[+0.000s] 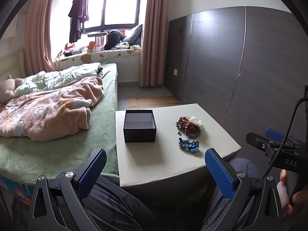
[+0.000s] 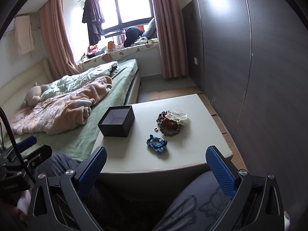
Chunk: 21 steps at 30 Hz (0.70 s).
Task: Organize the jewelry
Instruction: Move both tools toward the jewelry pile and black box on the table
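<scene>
An open black box (image 1: 140,125) (image 2: 116,120) stands empty on the left part of a pale stool top (image 1: 165,157) (image 2: 182,154). To its right lie a blue braided bracelet (image 1: 188,144) (image 2: 156,144), a small ring (image 1: 179,133) (image 2: 156,129), and a heap of brown bead bracelets (image 1: 189,127) (image 2: 169,124) with a white piece (image 1: 195,120) (image 2: 177,116). My left gripper (image 1: 156,171) is open and empty, held back before the stool's near edge. My right gripper (image 2: 156,171) is open and empty too, also short of the stool.
A bed (image 1: 57,115) with a green sheet and pink blanket lies against the stool's left side. A dark wardrobe wall (image 1: 250,67) runs along the right. My legs (image 2: 192,207) are under the grippers. The right gripper's body shows at the left wrist view's right edge (image 1: 279,150).
</scene>
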{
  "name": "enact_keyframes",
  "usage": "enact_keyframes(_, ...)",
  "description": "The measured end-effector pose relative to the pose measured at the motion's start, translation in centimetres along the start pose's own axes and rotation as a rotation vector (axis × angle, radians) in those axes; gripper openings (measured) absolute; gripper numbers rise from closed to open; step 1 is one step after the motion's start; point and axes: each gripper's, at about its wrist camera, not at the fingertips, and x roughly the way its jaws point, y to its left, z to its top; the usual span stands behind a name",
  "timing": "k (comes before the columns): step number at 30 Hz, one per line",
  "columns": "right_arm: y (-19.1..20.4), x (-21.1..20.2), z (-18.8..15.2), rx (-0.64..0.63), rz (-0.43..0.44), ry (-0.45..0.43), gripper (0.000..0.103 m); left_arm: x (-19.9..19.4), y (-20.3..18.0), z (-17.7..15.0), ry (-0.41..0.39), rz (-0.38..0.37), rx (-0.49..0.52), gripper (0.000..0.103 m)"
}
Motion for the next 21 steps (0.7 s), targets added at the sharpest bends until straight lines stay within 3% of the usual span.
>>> enact_keyframes(21, -2.3, 0.4, 0.8, 0.042, 0.027, 0.019, 0.103, 1.7, -0.8, 1.4, 0.034, -0.031, 0.011, 0.102)
